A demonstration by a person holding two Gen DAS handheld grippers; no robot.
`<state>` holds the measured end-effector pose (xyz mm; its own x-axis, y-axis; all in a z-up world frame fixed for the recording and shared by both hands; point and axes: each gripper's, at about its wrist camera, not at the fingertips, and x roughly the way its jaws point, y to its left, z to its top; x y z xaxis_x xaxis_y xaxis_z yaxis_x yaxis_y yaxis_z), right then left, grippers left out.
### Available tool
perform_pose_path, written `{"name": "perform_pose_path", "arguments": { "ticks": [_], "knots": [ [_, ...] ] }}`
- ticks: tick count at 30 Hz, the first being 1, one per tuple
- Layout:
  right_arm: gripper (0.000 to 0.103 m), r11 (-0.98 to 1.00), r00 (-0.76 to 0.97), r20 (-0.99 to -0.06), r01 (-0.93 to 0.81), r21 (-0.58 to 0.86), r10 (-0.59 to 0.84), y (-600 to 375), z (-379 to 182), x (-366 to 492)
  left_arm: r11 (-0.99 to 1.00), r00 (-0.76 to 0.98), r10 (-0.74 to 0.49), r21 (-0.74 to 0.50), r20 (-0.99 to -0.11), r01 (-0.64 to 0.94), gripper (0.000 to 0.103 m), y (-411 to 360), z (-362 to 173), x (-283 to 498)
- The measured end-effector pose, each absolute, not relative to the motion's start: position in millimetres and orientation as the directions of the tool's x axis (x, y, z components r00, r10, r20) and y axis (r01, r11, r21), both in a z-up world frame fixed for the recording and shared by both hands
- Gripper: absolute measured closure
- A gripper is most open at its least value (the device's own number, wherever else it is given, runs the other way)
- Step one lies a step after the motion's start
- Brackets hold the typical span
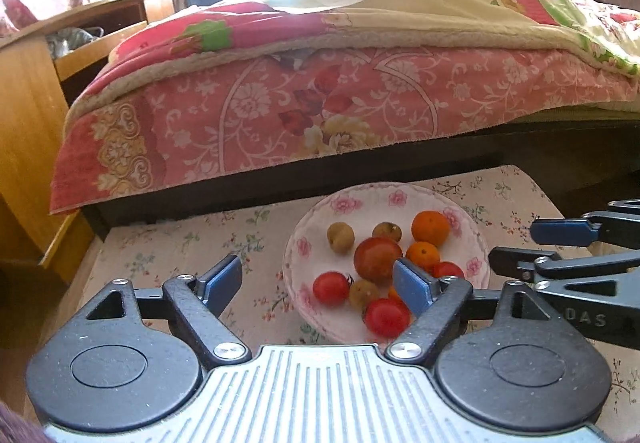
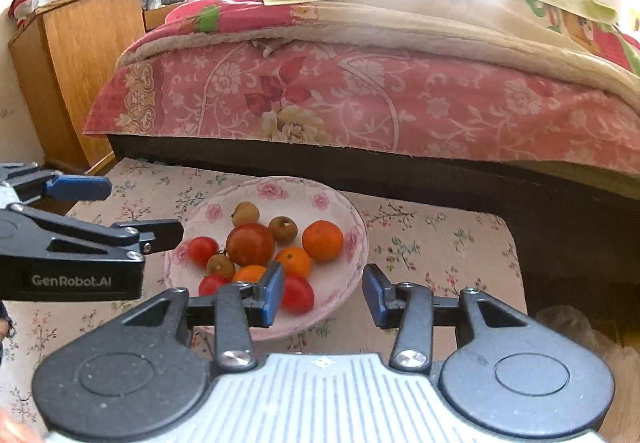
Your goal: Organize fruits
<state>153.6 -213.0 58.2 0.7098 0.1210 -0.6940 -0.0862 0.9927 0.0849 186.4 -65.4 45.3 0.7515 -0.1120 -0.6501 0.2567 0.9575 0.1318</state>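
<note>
The fruits lie heaped in the plate [image 1: 384, 199], a flowered dish set on a cloth-covered stool [image 1: 168, 243] near its back edge, close by the bed [image 1: 320, 103]. In the middle is a big tomato [image 1: 377, 258]. Around it lie small red tomatoes [image 1: 331, 287], two tangerines [image 1: 431, 228] toward the right rim, and a few dull brown fruits [image 1: 340, 237] toward the back. Several touch one another; nothing has been taken out.

The left gripper [image 1: 318, 285] hangs low at the plate's front left, jaws spread wide and empty, its right finger over the front rim. The right gripper [image 2: 324, 293] hangs at the front right, also well open and holding nothing, its left finger above a small tomato [image 2: 298, 293] near the front rim. Each shows in the other's view, just beside it.

The two tools are crowded over one small dish, so I would expect them to knock together if both reach in at once. The fruits are round and packed, and the dish is shallow: a finger pushed between them could roll a neighbour over the rim and off the stool's edge. The tomatoes look soft, and a hard squeeze could split one. The cloth may also slide, dragging the plate.
</note>
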Motion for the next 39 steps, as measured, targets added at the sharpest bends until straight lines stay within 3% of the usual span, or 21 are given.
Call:
{"name": "perform_pose_path", "arguments": {
  "ticks": [2,5,39],
  "knots": [
    [0.057,0.993,0.712,-0.693,-0.08,0.087,0.118,-212.8,60.8,147.3,0.959,0.756,-0.107,0.134,-0.646,0.25,0.014,-65.1,46.6,179.5],
    [0.057,0.993,0.714,-0.69,-0.075,0.09,0.117,-212.4,64.9,138.1,0.963,0.766,-0.099,0.132,-0.635,0.234,0.001,-64.7,48.4,170.4],
    [0.056,0.993,0.683,-0.724,-0.016,0.116,0.096,-201.8,70.1,51.2,0.982,0.701,-0.055,0.087,-0.711,0.166,0.0,-55.5,39.1,95.3]
  ]
}}
